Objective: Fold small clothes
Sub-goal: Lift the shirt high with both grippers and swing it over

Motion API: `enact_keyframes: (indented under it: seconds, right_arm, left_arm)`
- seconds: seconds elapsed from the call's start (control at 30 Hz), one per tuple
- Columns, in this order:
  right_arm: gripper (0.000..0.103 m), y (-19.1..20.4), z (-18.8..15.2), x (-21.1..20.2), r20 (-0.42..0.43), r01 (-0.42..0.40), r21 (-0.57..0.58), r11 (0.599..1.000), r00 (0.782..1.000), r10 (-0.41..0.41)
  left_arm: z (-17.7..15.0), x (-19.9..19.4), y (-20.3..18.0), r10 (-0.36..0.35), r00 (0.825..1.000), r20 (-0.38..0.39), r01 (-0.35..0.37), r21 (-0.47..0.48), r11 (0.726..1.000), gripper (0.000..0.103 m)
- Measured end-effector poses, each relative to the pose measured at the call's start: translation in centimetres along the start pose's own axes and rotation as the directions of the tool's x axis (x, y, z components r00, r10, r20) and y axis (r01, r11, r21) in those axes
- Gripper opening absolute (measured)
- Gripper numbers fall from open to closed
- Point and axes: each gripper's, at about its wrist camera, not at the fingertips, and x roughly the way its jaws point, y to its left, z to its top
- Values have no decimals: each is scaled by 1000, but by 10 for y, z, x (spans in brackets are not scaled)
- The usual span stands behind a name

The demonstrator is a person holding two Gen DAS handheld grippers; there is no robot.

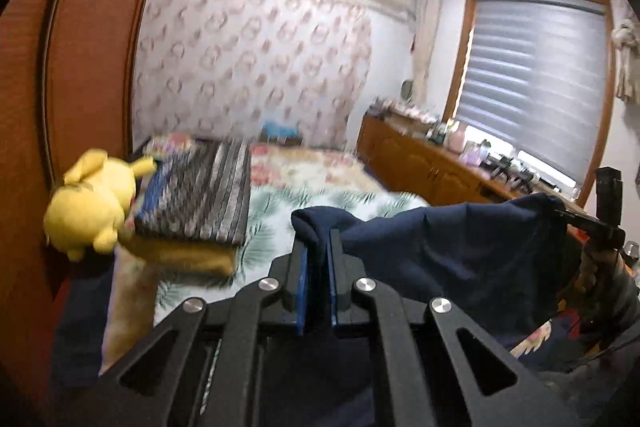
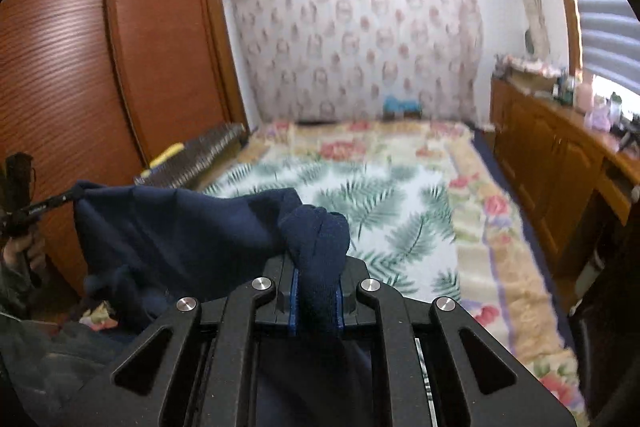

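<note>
Navy garment (image 1: 460, 247): you hold it in the air above the near end of the bed (image 1: 312, 195), stretched between your two tools. Your left gripper (image 1: 318, 251) is clamped on one bunched corner, blue pads pressed tight on the cloth. Your right gripper (image 2: 316, 267) is clamped on the other corner, a thick wad of fabric standing up between its pads. Between the two grips the cloth hangs in a slack sheet, its lower edge drooping toward you.

Bed as landmark: its cover is a palm-leaf print with a floral border. At its left edge, against the wooden wardrobe (image 2: 80, 67), lies a folded stack of blankets (image 1: 200, 195), striped grey on top, yellow beneath. A yellow plush toy (image 1: 92, 203) leans on the near left end of that stack. Right of the bed runs a low wooden cabinet (image 2: 560, 163); its top carries small bottles and jars, too blurred to identify. Cabinet doors closed; contents not visible.
</note>
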Motion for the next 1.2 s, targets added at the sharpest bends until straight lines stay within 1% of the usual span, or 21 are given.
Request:
enact_keyframes:
  seconds: [0.07,0.13,0.33,0.47,0.53,0.67,0.77,0.87,0.93,0.97,1.03,1.17,1.2]
  right_arm:
    - [10,8,13,-13,14,27,-26,999,1000,-27]
    - [10,17,25,-28,45,42,-59,997,998,-40]
    - [10,37,52,-61,118,45,-108,993,993,-32]
    - [10,42,73,-82,180,30,-118,993,984,-8]
    - [10,43,87,-94,220,32,-125,992,975,-3]
    - [10,45,118,-118,290,49,-151,987,957,-4]
    - [10,45,143,-135,340,68,-163,984,940,-9]
    - [10,43,166,-144,376,95,-173,980,926,-23]
    - [10,42,174,-144,385,121,-186,975,922,-41]
    - [10,40,178,-142,382,129,-189,973,923,-49]
    - [10,33,180,-131,356,135,-187,973,933,-61]
    - [10,13,177,-94,282,141,-176,974,956,-88]
    - [10,6,174,-77,253,145,-175,974,963,-98]
  left_arm:
    - [10,-13,-11,9,999,33,-10,38,999,6]
    - [15,-21,-15,9,998,58,-12,48,999,6]
    - [40,-48,-25,-15,990,143,3,78,997,6]
    - [70,-66,-31,-21,973,230,-10,130,991,6]
    - [87,-74,-30,-26,963,269,-13,143,990,6]
    - [122,-82,-27,-16,941,339,-45,171,984,6]
    - [145,-82,-21,-16,927,375,-55,177,983,6]
    - [160,-75,-16,-21,921,389,-54,181,982,6]
    - [167,-65,-13,-23,923,385,-51,181,982,6]
    - [169,-54,-11,-22,926,376,-49,179,983,6]
    - [169,-39,-11,-24,934,356,-41,175,984,6]
    - [167,15,-5,-5,961,278,-42,162,986,6]
    - [165,34,-1,0,968,251,-41,158,987,6]
